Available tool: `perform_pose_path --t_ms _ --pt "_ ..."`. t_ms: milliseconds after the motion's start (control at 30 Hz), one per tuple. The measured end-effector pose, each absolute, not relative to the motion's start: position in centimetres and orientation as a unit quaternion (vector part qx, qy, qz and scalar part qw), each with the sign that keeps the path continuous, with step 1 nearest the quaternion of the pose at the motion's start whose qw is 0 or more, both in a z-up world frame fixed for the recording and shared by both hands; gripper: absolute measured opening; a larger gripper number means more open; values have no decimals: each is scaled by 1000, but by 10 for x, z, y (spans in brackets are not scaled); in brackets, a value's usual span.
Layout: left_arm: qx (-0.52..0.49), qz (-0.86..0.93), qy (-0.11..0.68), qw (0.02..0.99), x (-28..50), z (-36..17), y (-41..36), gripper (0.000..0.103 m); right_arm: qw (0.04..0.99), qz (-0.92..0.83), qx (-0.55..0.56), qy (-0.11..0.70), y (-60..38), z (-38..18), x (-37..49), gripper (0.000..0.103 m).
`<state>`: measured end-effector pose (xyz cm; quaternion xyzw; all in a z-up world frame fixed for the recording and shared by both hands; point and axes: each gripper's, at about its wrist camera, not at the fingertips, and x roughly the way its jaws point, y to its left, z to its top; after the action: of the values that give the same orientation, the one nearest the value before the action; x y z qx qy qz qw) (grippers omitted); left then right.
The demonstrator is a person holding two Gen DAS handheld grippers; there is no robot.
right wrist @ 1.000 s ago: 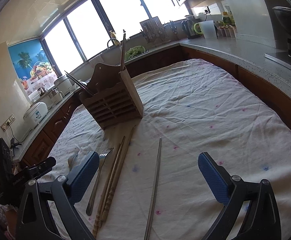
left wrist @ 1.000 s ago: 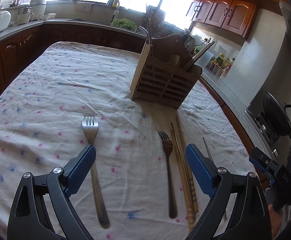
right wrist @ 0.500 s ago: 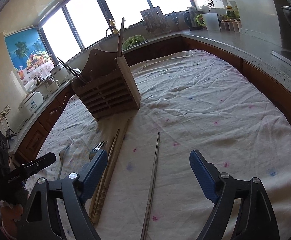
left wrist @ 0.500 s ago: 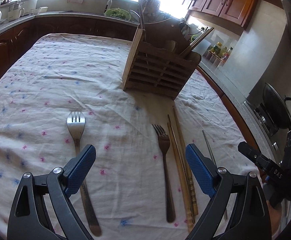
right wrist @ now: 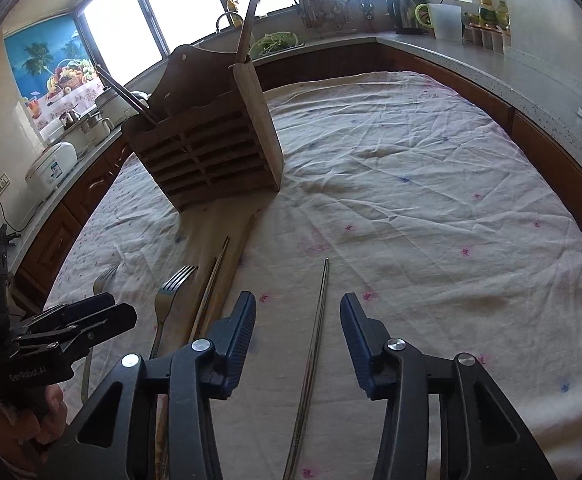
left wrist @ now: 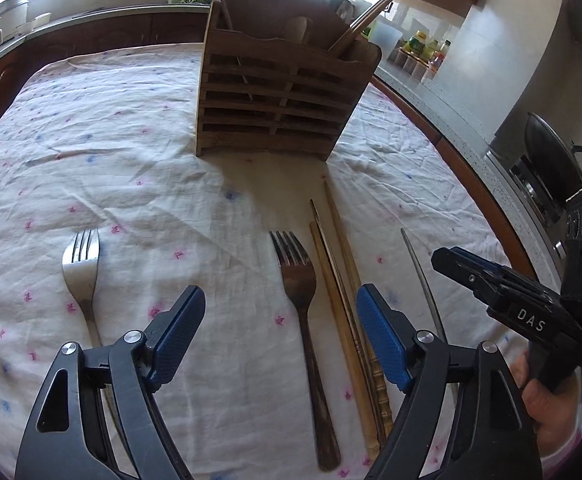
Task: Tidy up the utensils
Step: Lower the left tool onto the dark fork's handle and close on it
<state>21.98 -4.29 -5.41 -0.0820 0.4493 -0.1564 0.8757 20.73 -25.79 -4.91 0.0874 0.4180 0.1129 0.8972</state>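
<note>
Utensils are laid on the tablecloth (left wrist: 131, 152) at six o'clock from the wooden holder (left wrist: 283, 92): a dark fork (left wrist: 303, 304) framed by the left gripper (left wrist: 281, 330), a metal chopstick (right wrist: 315, 336) by the right gripper (right wrist: 298, 332). Both jaws have just been closing, nothing yet grasped.

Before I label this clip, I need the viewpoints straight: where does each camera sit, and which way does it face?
Left wrist: sits on the left gripper, looking down and forward over the dark fork toward the wooden utensil holder; jaws open, just been closing, with the fork lying between them untouched; the right gripper and hand show at the right edge.
Right wrist: sits on the right gripper, facing the same holder; jaws have just been closing around a metal chopstick without touching it.
Shared: holder, fork, wooden chopsticks, tablecloth.
</note>
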Motion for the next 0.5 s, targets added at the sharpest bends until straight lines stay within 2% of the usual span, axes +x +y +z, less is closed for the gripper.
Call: perform_pose_path --t_ms 67,267,300,367,500 --pt "-82 -163 457 871 225 -57 -45 75 894 111 79 427 -256 -53 215 36" --pt "-79 -172 475 859 240 -65 -52 66 888 99 60 445 -256 -61 235 24" --pt "-77 -173 478 857 242 -66 -53 65 887 97 56 448 -255 -63 238 22" --pt "-74 -176 485 853 247 -70 -56 55 885 97 50 453 -254 -66 243 19" --pt "-52 -176 487 854 253 -71 -65 54 883 99 31 458 -248 -73 248 18"
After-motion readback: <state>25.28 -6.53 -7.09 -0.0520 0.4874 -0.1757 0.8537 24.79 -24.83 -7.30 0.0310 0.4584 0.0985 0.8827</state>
